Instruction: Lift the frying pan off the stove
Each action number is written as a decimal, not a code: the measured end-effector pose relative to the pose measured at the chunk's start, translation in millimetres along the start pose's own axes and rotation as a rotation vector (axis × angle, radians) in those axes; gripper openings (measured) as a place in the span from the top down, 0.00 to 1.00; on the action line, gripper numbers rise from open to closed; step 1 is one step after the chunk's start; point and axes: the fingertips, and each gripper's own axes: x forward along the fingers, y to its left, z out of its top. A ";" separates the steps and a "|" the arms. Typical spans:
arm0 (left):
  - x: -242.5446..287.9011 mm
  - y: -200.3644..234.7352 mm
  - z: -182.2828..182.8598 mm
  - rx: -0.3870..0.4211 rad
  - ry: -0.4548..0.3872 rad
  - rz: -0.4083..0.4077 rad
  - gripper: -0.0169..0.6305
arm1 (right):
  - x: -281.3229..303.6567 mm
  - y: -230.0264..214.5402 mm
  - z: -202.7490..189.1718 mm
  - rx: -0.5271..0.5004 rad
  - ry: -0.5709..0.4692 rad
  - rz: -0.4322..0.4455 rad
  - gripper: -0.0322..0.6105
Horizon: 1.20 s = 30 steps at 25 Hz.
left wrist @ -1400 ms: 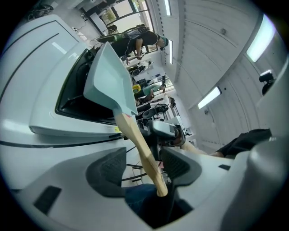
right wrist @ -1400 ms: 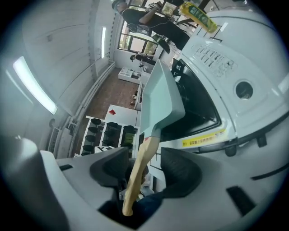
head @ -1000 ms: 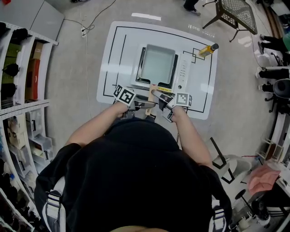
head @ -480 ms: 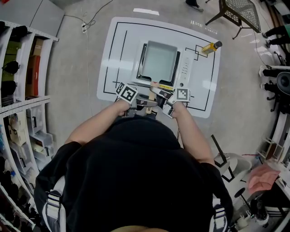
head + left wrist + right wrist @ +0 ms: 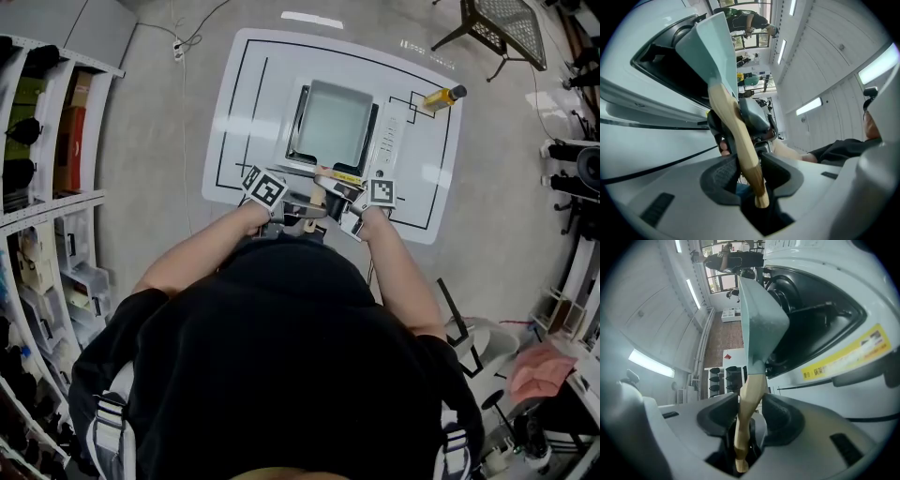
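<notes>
Wooden, the frying pan [image 5: 334, 120]'s handle [image 5: 733, 126] sits centre frame; my left gripper [image 5: 745, 171] and right gripper [image 5: 749, 411], jaws just closing, clamp it.

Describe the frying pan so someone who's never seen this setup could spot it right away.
On the white table with black lines stands a white portable stove, and the frying pan sits on top of it. It is square and pale grey-green, with a light wooden handle pointing toward the table's near edge, unlike the small yellow bottle near the table's far right corner.

Square pale-green frying pan [image 5: 333, 117] with wooden handle [image 5: 317, 195], flat atop white stove [image 5: 386, 141].
</notes>
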 end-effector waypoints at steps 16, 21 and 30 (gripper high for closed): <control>0.5 -0.9 -1.1 -0.012 0.031 -0.018 0.77 | 3.2 -0.1 -0.4 0.043 0.003 0.050 0.72; 0.4 -0.9 -2.1 -0.001 0.046 -0.011 0.77 | 3.3 -0.4 -0.7 0.035 0.004 0.047 0.73; -0.8 -6.4 -3.1 0.014 0.048 -0.027 0.76 | 3.2 1.2 -2.9 0.045 -0.003 0.039 0.73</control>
